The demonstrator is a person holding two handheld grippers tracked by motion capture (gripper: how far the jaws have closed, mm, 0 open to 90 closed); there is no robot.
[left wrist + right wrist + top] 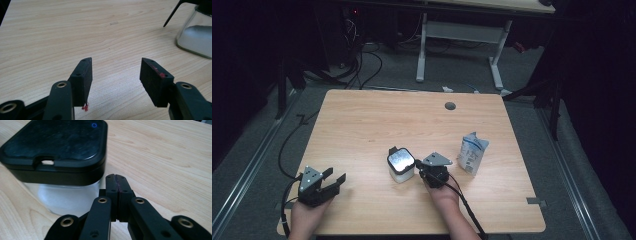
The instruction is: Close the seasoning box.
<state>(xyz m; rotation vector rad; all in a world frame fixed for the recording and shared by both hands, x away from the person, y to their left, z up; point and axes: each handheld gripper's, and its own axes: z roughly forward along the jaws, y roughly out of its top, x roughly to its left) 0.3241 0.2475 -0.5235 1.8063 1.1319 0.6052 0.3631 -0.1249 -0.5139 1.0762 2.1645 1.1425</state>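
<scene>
Centre frame: right gripper [418, 165], jaws clenched empty, nudges lidded jar [401, 164], likely steadying it. Lower left: left gripper [336, 181] released, waiting.

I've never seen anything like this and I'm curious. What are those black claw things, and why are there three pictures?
A person at a wooden table holds a grabbing tool in each hand. One picture looks down from above; the other two come from cameras riding on each tool. The left tool is open and holds nothing. The right tool is shut, also holding nothing, right beside a clear jar with a black lid. A small blue and white carton stands farther right.
</scene>
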